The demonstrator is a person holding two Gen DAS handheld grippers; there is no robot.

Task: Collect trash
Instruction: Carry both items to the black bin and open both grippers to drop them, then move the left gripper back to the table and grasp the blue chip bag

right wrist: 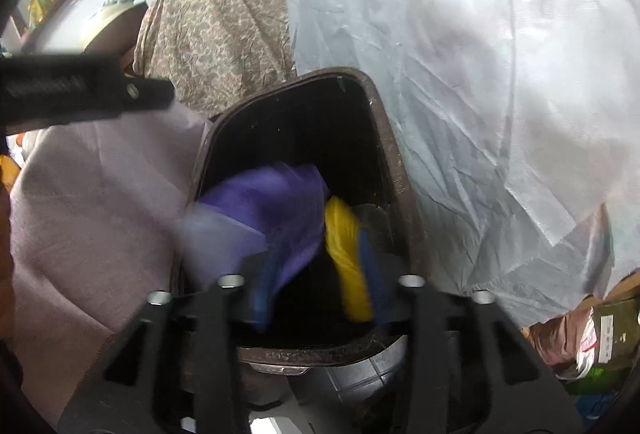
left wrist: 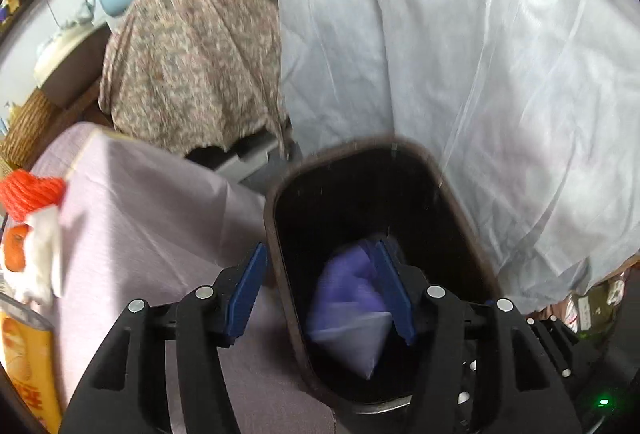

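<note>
A dark brown trash bin [left wrist: 276, 218] stands beside the table, its mouth open; it also shows in the right wrist view [right wrist: 394, 154]. My left gripper [left wrist: 320, 290] is open above the bin's left rim, and a blurred purple and white wrapper [left wrist: 352, 306] is in the bin mouth between its blue pads [left wrist: 246, 290]. In the right wrist view the same purple wrapper [right wrist: 260, 210] is inside the bin. My right gripper [right wrist: 316, 274] is open over the bin, with a yellow wrapper [right wrist: 348, 258] against its right pad [right wrist: 370, 266], blurred.
A table with a lilac cloth [left wrist: 140, 202] is left of the bin. On its left edge are an orange knitted thing [left wrist: 30, 194], a white tissue [left wrist: 44, 254] and a yellow snack pack [left wrist: 24, 362]. A pale sheet [left wrist: 480, 54] hangs behind the bin. A floral-covered object [left wrist: 192, 66] stands further back.
</note>
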